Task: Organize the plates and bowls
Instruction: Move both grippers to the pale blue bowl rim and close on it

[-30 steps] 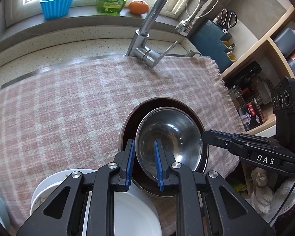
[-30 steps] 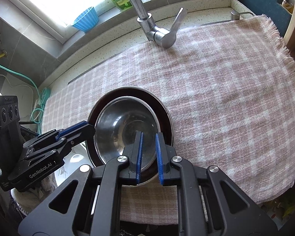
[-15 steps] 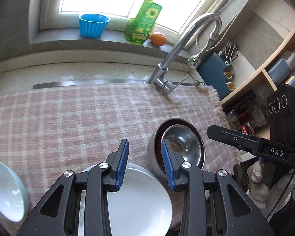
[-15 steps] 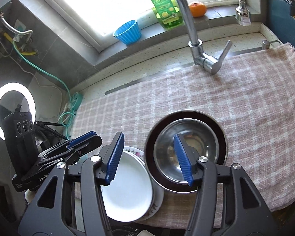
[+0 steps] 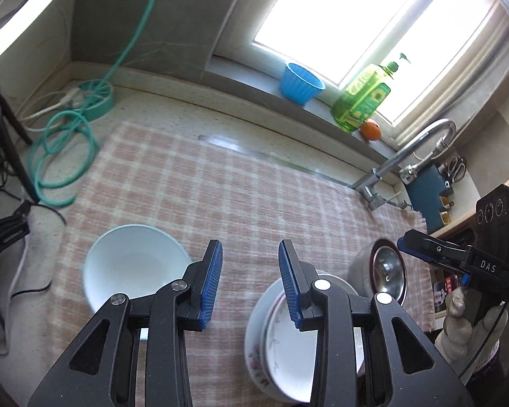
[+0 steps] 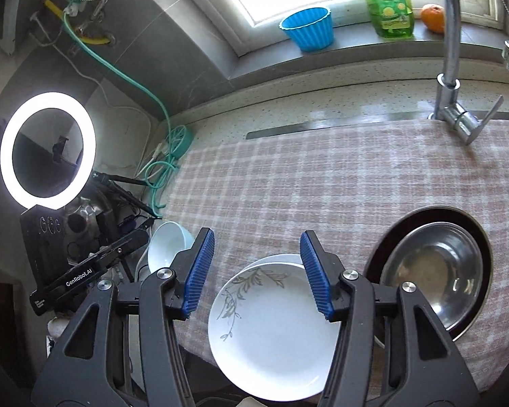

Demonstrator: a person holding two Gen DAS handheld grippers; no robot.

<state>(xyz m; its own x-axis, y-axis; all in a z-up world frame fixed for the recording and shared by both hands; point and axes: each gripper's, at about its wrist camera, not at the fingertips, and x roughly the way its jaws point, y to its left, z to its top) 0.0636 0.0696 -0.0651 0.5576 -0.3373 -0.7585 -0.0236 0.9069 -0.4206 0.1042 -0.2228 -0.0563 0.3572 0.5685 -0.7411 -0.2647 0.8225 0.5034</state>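
Pale bowl [image 5: 132, 268]: upright on the checked cloth [image 5: 247, 203] at left, mouth up, round, so no long axis.
Left gripper [image 5: 249, 283]: fingers spread, empty, above the cloth.
Plate stack [image 6: 275, 329]: flat, centre.
Right gripper [image 6: 258, 271]: fingers spread, empty.
Steel bowl [image 6: 434, 271]: nested in the dark bowl [image 6: 383, 251], right.
Advice: pinch the pale bowl's near rim and lift it level.

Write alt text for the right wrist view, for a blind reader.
The open right gripper hovers empty above a stack of white plates at the near edge of a pink checked cloth. A steel bowl sits nested in a darker bowl on the right, a pale bowl on the left.
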